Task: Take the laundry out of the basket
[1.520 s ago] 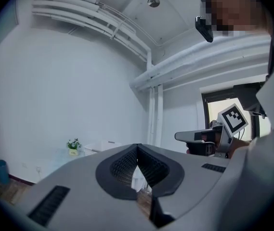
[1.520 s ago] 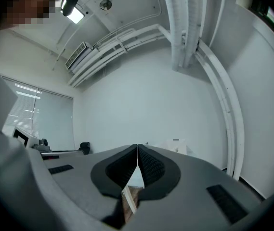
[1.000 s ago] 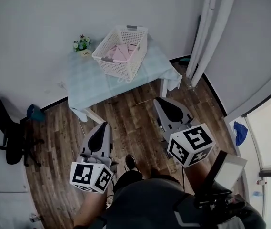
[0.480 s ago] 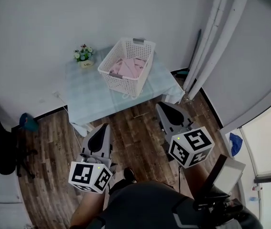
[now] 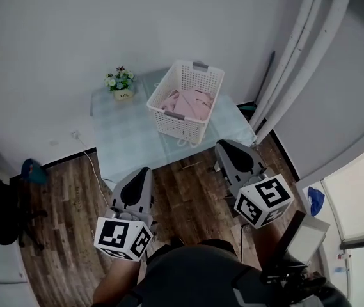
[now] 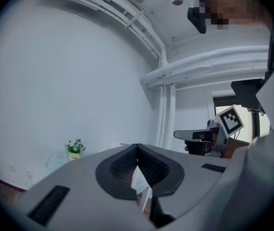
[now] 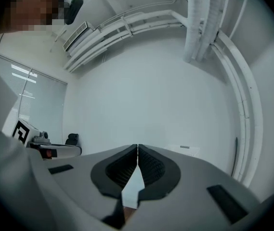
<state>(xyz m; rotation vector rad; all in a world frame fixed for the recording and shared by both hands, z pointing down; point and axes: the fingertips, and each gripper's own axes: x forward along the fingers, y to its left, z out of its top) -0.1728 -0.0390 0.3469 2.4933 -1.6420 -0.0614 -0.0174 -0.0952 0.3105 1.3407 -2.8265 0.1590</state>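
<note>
A white slatted laundry basket (image 5: 201, 78) stands on a small table with a pale checked cloth (image 5: 124, 133) against the wall. Pink laundry (image 5: 188, 102) lies crumpled inside it. Both grippers hang over the wooden floor, short of the table's near edge. My left gripper (image 5: 144, 169) points at the table's front, its jaws pressed together with nothing in them (image 6: 137, 146). My right gripper (image 5: 222, 144) is just below the basket's near right corner, jaws likewise shut and empty (image 7: 137, 146).
A small pot of flowers (image 5: 120, 82) sits at the table's back left, also seen as flowers (image 6: 74, 147). White pipes (image 5: 297, 50) run down the right wall, with a dark rod (image 5: 266, 82) leaning beside them. A black office chair (image 5: 2, 206) stands at the far left.
The table and basket have drawn nearer and shifted right and down in the head view. Both grippers stay shut and keep their places in the picture.
</note>
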